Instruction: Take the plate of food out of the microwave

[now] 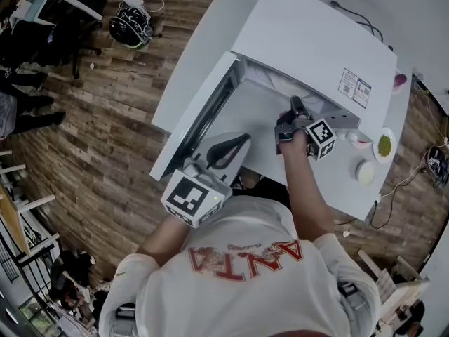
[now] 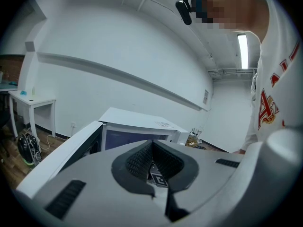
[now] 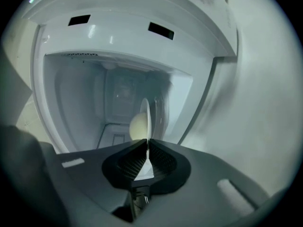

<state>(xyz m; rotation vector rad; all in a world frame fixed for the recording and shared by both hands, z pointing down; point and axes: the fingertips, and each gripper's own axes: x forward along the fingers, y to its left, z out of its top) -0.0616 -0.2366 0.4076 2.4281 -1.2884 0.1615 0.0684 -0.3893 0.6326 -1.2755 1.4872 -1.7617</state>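
Observation:
The white microwave (image 1: pixel 316 41) stands on a white table with its door (image 1: pixel 203 111) swung open to the left. My right gripper (image 1: pixel 293 109) reaches into the opening, and the microwave's top hides the plate in the head view. In the right gripper view a thin white plate (image 3: pixel 146 119) appears edge-on, carrying a pale round piece of food (image 3: pixel 137 126). The right gripper (image 3: pixel 147 148) is shut on the plate's near rim inside the cavity (image 3: pixel 85 103). My left gripper (image 1: pixel 242 140) hangs near the door's lower edge. In its own view the left gripper (image 2: pixel 152 143) is shut with nothing in it.
Right of the microwave the table (image 1: pixel 403 97) holds a small dish of green stuff (image 1: pixel 384 144) and two white dishes (image 1: pixel 365 172). A black helmet (image 1: pixel 131 25) lies on the wood floor at far left. Cables run off the table's right side.

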